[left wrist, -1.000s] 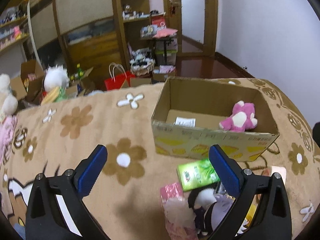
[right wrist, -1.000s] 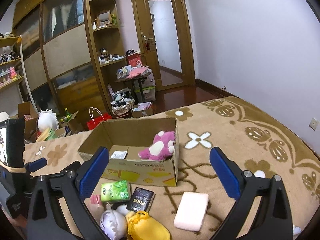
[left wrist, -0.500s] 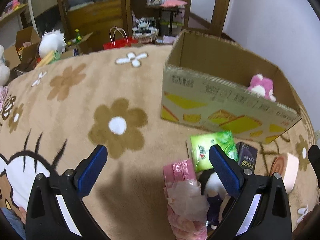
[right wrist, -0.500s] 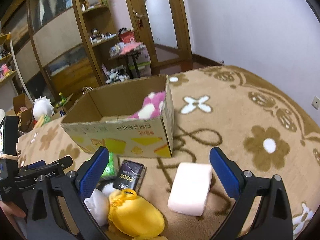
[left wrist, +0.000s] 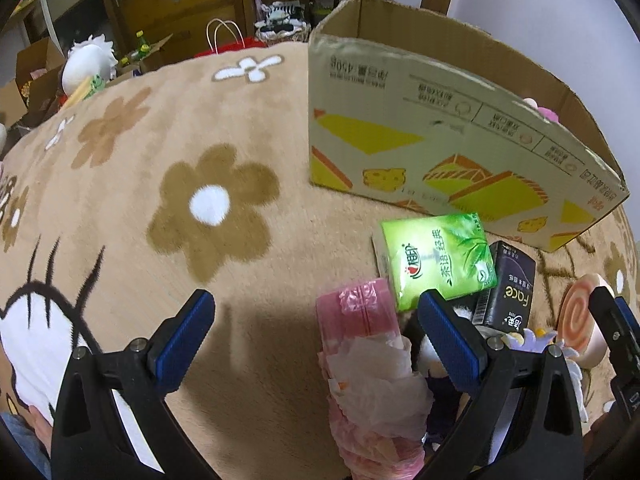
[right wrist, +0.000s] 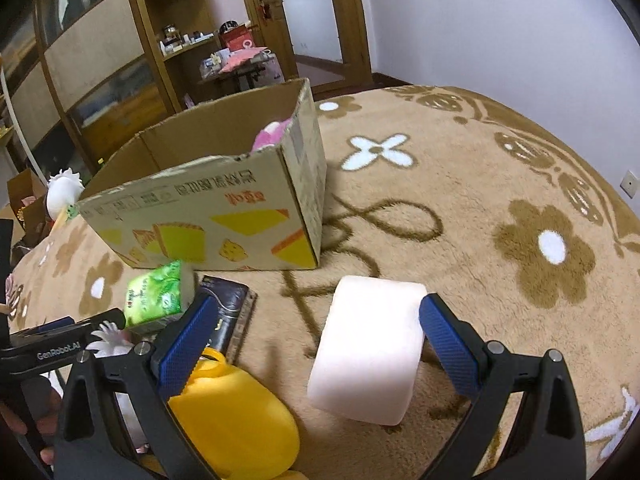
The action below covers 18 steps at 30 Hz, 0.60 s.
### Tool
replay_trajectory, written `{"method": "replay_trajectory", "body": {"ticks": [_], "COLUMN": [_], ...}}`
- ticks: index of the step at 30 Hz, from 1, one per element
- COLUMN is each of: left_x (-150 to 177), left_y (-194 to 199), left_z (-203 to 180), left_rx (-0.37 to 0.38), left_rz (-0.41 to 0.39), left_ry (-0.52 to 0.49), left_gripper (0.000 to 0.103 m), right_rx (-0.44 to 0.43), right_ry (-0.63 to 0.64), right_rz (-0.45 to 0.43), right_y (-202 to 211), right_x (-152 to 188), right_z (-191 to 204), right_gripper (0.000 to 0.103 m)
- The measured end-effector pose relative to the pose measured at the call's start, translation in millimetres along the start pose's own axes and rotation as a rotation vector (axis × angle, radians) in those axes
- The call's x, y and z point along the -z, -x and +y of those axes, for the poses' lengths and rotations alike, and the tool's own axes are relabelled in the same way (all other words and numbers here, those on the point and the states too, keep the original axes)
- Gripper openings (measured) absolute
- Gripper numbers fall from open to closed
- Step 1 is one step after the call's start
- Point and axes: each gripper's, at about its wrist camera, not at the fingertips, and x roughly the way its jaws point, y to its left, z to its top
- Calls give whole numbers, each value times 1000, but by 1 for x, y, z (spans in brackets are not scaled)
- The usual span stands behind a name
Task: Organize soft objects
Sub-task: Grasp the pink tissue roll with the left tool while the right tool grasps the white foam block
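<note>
An open cardboard box [left wrist: 440,140] [right wrist: 208,208] stands on the flowered rug with a pink plush [right wrist: 272,134] inside. In front of it lies a pile: a green tissue pack [left wrist: 436,256] [right wrist: 156,292], a black carton [left wrist: 506,292] [right wrist: 228,312], a pink tissue pack [left wrist: 360,320], a yellow pouch [right wrist: 236,412] and a pale soft block [right wrist: 368,348]. My left gripper [left wrist: 316,338] is open low over the rug, the pink pack just inside its right finger. My right gripper [right wrist: 318,340] is open and straddles the pale block without touching it.
A small white and purple plush [left wrist: 432,356] lies under the pile, partly hidden. Shelving, a red bag [left wrist: 236,42] and cartons stand beyond the rug's far edge. Bare rug [right wrist: 520,220] stretches to the right of the box.
Both grippers have dropped and moved forward toward the pile. The right one now has the pale block between its fingers; the left one has closed in on the pink pack. Both stayed open.
</note>
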Motion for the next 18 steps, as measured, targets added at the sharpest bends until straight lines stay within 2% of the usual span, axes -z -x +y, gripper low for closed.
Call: {"method": "replay_trajectory", "body": {"ticks": [11,18], "left_x": [2,1], "left_y": [-11,-10], "left_z": [9,8], "left_rx": [18,-16], "left_rz": [42,49], "left_ry": [37,22], "left_gripper": [101,101], "right_rx": [15,30], "right_ry": [-9,-13], "right_rz": [-7,-13], "right_y": [-2,-2], "right_x": [0,1], "right_z": [-2,-6], "right_gripper": [103,103]}}
